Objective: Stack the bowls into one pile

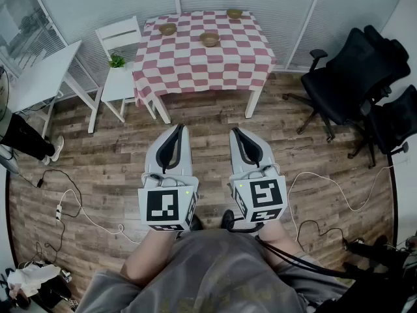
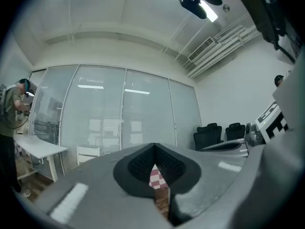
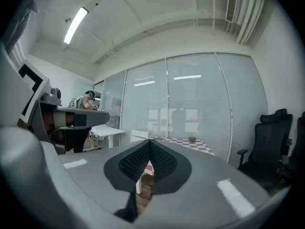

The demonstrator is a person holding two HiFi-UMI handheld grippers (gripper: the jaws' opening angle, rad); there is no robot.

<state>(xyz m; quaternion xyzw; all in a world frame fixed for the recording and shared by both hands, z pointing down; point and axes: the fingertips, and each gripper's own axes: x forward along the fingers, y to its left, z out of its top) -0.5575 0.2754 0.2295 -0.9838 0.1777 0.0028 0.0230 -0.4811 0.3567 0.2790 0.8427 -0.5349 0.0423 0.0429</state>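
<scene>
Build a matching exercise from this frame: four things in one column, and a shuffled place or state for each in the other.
Things:
1. bowls
2. potted plant
3. black office chairs
4. right gripper

Place or state:
A. shut, nothing held
B. on the white chair
C. apart from each other on the checkered table
D. on the floor to the right of the table

Pairs: 1-C, 2-B, 3-D, 4-A

The floor (image 1: 208,116) is brown wood planking; the tablecloth (image 1: 195,67) is checked cloth; the bowls (image 1: 209,39) look matt brown.
</scene>
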